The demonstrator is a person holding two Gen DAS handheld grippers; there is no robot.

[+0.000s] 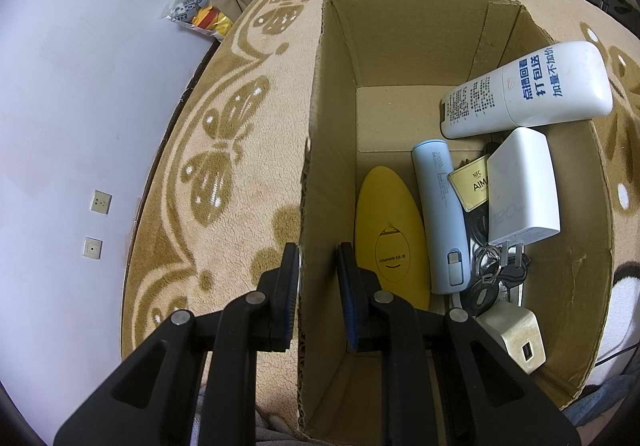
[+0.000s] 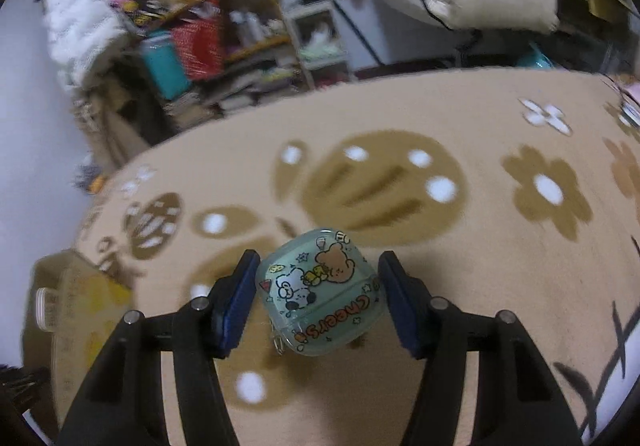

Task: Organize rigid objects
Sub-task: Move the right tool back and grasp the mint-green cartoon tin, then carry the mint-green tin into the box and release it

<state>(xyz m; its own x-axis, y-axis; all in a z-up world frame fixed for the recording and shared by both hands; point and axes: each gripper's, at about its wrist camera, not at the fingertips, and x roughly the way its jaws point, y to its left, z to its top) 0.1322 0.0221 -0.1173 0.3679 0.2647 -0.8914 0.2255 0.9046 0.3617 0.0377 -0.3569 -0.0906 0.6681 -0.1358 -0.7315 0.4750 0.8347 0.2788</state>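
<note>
Cardboard box wall (image 1: pixel 316 166) between left tool (image 1: pixel 318 266) pads

My left gripper (image 1: pixel 318 266): matte black linkage arms, four round silver pivot pins, dark blue ribbed pads on the inner finger faces. My right gripper (image 2: pixel 318 286): apparently identical build, blue pads (image 2: pixel 236 306) clearer, frame blurred.

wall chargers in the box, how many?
2. Large white 120W charger, prongs down, leaning by the right wall of the cardboard box; small cream-coloured charger in the near right corner. More could be hidden underneath.
</note>
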